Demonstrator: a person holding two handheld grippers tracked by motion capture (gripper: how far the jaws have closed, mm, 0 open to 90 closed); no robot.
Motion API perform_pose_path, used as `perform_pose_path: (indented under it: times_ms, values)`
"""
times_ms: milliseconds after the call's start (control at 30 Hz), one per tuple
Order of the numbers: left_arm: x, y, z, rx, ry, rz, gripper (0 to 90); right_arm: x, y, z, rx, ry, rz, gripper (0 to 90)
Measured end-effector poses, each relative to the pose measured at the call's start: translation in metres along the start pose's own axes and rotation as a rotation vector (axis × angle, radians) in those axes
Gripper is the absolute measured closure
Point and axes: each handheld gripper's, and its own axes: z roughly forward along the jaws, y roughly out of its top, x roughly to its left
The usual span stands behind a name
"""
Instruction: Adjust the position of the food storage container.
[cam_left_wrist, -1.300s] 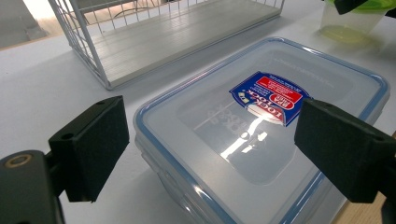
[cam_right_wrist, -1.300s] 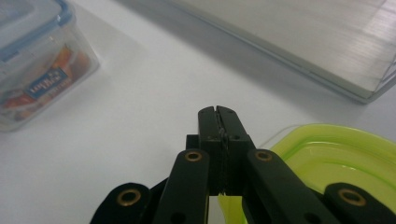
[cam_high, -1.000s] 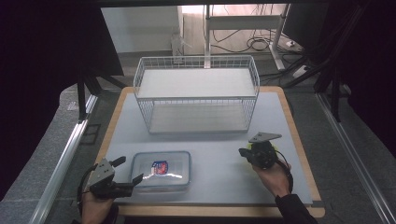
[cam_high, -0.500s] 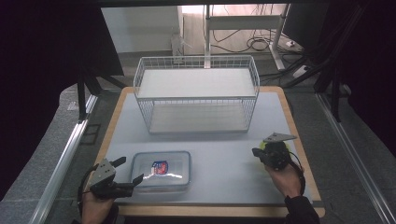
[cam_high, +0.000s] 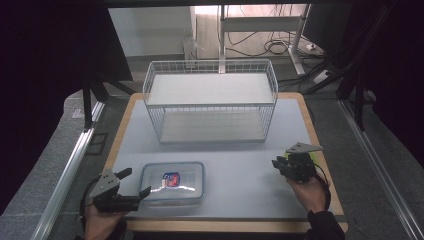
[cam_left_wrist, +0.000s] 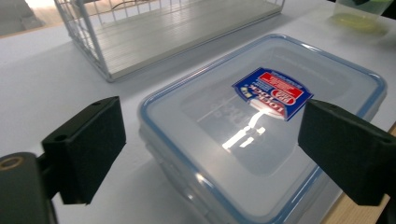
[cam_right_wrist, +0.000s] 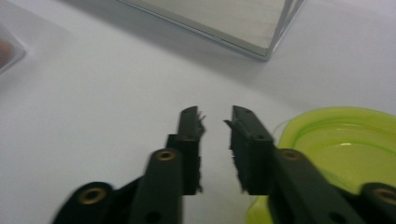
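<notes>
Clear plastic, blue-rimmed and rectangular, the box (cam_high: 173, 183) lies flat near the front of the white mat (cam_high: 240, 165), its lid glossy with a red-and-blue label. The left gripper (cam_high: 131, 185) hangs at the box's left end with its jaws wide apart, one on either side and neither pad touching. This looks like the approach before a grasp: next the jaws must close squarely on the smooth, slippery sides. The right gripper (cam_right_wrist: 215, 122) has just been opening, nothing between its jaws, beside a translucent green lid (cam_right_wrist: 341, 149). A white wire basket (cam_high: 210, 102) stands behind.
</notes>
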Motion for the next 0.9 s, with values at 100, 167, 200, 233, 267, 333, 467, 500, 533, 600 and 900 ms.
perform_pose_path:
  times_ms: [100, 167, 200, 233, 267, 333, 467, 500, 533, 600, 900]
  values:
    - [0.004, -0.002, -0.005, 0.004, 0.001, 0.004, 19.8, 0.004, 0.0, -0.001, -0.013, -0.001, -0.012, 52.6]
    - [0.009, -0.003, -0.009, 0.0, -0.012, -0.01, 26.2, 0.007, 0.0, -0.001, -0.024, -0.003, -0.03, 44.4]
    - [0.011, -0.004, -0.011, -0.002, -0.013, -0.016, 29.9, 0.009, 0.0, -0.001, -0.027, -0.004, -0.036, 41.5]
    - [0.011, -0.004, -0.011, -0.002, -0.013, -0.016, 32.4, 0.01, 0.0, -0.001, -0.031, -0.001, -0.043, 38.9]
    - [0.016, -0.006, -0.012, 0.004, -0.01, -0.034, 35.3, 0.011, 0.0, -0.001, -0.038, 0.002, -0.046, 35.7]
    - [0.018, -0.007, -0.013, 0.007, -0.016, -0.045, 38.7, 0.013, 0.001, -0.001, -0.045, 0.012, -0.051, 32.9]
    - [0.027, -0.013, -0.012, 0.048, -0.004, -0.086, 50.4, 0.018, 0.003, -0.001, -0.057, 0.03, -0.067, 24.3]
    - [0.028, -0.014, -0.011, 0.059, -0.003, -0.091, 55.4, 0.02, 0.003, 0.0, -0.059, 0.036, -0.074, 23.2]
    - [0.029, -0.015, -0.011, 0.072, -0.002, -0.093, 59.6, 0.022, 0.003, 0.001, -0.056, 0.046, -0.075, 21.6]
    - [0.03, -0.016, -0.007, 0.103, -0.01, -0.099, 68.0, 0.025, 0.003, 0.003, -0.049, 0.056, -0.082, 18.9]
    - [0.025, -0.019, 0.008, 0.214, -0.031, -0.071, 89.8, 0.039, 0.004, 0.011, -0.038, 0.081, -0.123, 8.2]
